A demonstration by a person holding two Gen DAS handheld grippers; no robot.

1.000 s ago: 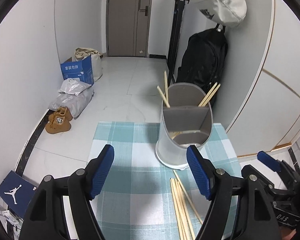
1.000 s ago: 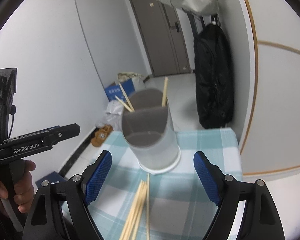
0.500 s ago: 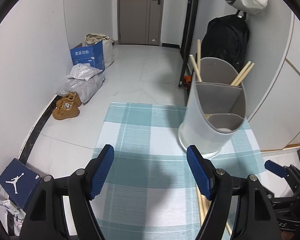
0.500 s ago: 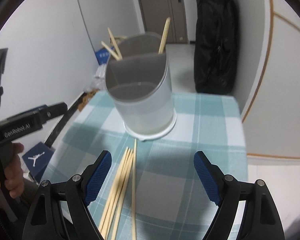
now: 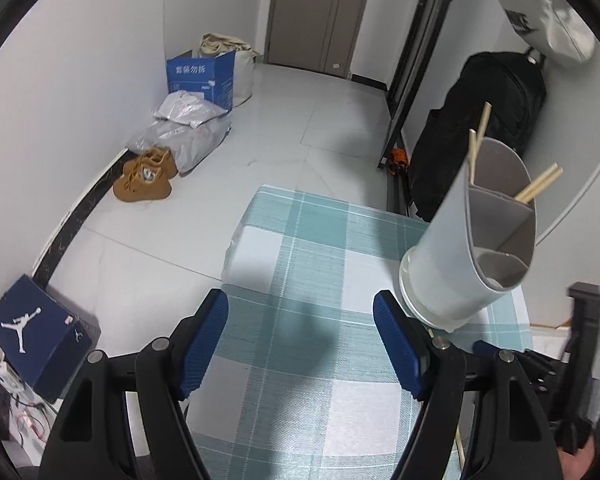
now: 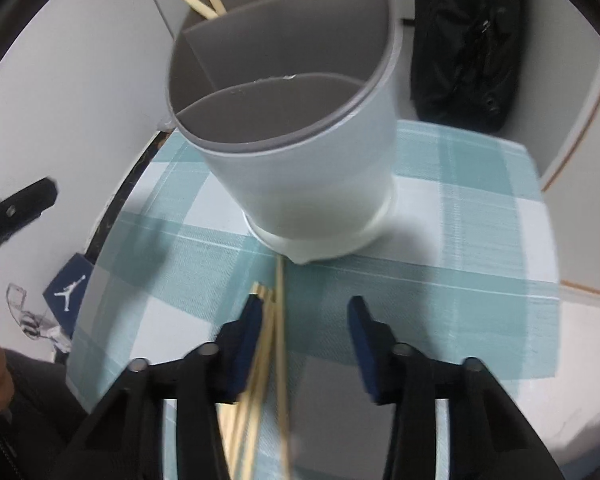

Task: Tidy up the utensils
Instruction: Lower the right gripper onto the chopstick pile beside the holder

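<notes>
Wooden chopsticks (image 6: 260,364) lie on the checked cloth (image 6: 460,280) just before the holder (image 6: 300,160). Tilted steeply down, the right gripper (image 6: 306,320) has just been closing around them (pads not yet pressing). Beside it, the left gripper (image 5: 300,344) hangs spread over bare cloth.

A blue cardboard box (image 5: 201,79) and tan boots (image 5: 146,176) sit on the floor by the wall. A black backpack (image 5: 480,128) leans beyond the bench's far edge, near the door (image 5: 316,16).
</notes>
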